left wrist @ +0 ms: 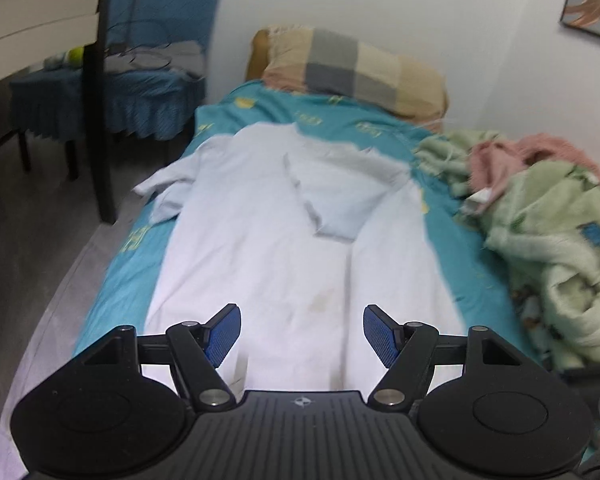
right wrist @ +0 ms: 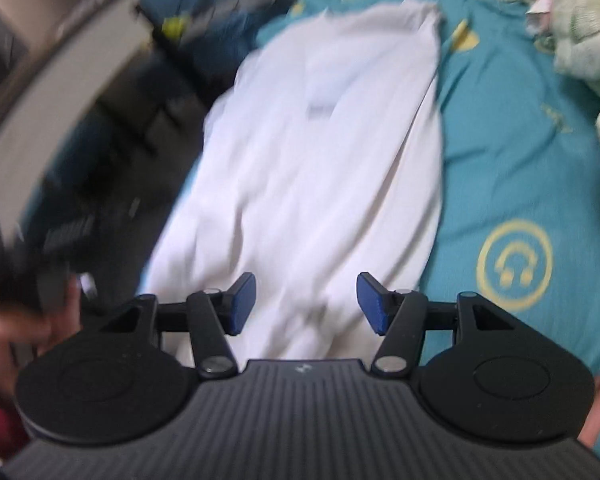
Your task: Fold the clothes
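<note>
A white T-shirt [left wrist: 268,240] lies lengthwise on a teal bed sheet [left wrist: 132,264]. Its right sleeve and side are folded over the body; its left sleeve spreads out toward the bed's left edge. My left gripper [left wrist: 302,332] is open and empty above the shirt's near hem. The shirt also shows, blurred, in the right wrist view [right wrist: 320,152]. My right gripper [right wrist: 306,300] is open and empty above the shirt's near end, with the teal sheet [right wrist: 520,140] to its right.
A checked pillow [left wrist: 356,68] lies at the head of the bed. A crumpled green and pink blanket [left wrist: 548,216] fills the bed's right side. A chair with a blue cover [left wrist: 112,80] and a white desk [left wrist: 24,28] stand left of the bed.
</note>
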A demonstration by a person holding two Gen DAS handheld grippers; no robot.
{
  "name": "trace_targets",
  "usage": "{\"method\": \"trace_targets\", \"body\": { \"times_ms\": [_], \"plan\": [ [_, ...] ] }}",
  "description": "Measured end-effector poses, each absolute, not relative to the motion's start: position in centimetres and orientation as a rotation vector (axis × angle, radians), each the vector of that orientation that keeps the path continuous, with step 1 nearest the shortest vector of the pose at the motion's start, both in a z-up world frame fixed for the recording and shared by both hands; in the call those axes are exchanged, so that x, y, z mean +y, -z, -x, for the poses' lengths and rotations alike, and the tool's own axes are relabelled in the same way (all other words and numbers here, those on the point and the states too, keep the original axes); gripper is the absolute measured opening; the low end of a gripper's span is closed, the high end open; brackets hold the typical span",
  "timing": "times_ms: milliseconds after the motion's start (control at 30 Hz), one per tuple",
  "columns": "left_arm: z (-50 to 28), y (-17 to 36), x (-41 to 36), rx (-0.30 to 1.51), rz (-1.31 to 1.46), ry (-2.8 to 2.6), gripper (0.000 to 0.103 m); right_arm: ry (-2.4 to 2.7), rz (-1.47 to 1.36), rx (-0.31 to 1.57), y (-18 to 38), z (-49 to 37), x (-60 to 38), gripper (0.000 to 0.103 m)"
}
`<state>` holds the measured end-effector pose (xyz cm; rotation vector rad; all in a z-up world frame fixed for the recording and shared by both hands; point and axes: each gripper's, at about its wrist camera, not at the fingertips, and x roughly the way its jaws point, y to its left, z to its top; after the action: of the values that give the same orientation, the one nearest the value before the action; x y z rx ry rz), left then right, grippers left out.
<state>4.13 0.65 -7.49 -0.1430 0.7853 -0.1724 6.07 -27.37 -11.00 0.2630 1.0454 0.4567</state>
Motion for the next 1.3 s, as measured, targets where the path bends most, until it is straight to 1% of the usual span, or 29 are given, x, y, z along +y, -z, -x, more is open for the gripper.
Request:
{"method": "trace_targets", "body": {
  "times_ms": [200,333,400,433,467,667,800,933,1033,1100,1167,1233,1300],
  "plan": [
    [-3.2,7.4,1.8,0.757,0.162,0.166,0.072,-0.396,-0.246,1.086,13.0,-4.1,-24.1,0.059],
    [-2.9,7.5,2.5,0.766,0.193,0.153,0.072,-0.364,-0.129,1.125,14.7,-4.6,-21.7,0.056],
    [-2.8,7.6,2.8,0.772,0.207,0.146,0.072,-0.339,-0.068,1.136,15.1,-5.0,-21.2,0.037],
    [-2.7,7.5,2.8,0.770,0.209,0.146,0.072,-0.330,-0.059,1.152,15.4,-5.2,-21.2,0.012],
    [-2.6,7.4,2.7,0.768,0.207,0.148,0.072,-0.318,-0.054,1.161,15.4,-5.3,-21.4,0.009],
    [-2.3,7.1,2.2,0.761,0.192,0.161,0.073,-0.267,-0.020,1.110,12.1,-4.8,-24.0,0.007],
    [-2.4,7.2,2.0,0.769,0.183,0.166,0.073,-0.238,0.003,1.129,11.4,-4.7,-25.9,0.007],
    [-2.4,7.2,2.1,0.773,0.185,0.159,0.073,-0.209,-0.056,1.155,12.2,-4.7,-27.4,0.010],
    [-2.3,7.2,2.2,0.776,0.182,0.153,0.073,-0.216,-0.093,1.111,11.3,-4.3,-27.8,0.012],
    [-2.3,7.2,2.1,0.778,0.177,0.151,0.073,-0.212,-0.104,1.085,10.6,-3.9,-27.9,0.021],
    [-2.4,7.2,2.0,0.778,0.172,0.147,0.074,-0.210,-0.124,1.044,9.8,-3.8,-28.1,0.047],
    [-2.5,7.3,1.9,0.779,0.167,0.144,0.074,-0.217,-0.160,1.000,8.7,-3.9,-28.5,0.060],
    [-2.6,7.4,1.9,0.781,0.173,0.140,0.075,-0.225,-0.188,0.955,7.6,-4.6,-28.6,0.061]
  ]
}}
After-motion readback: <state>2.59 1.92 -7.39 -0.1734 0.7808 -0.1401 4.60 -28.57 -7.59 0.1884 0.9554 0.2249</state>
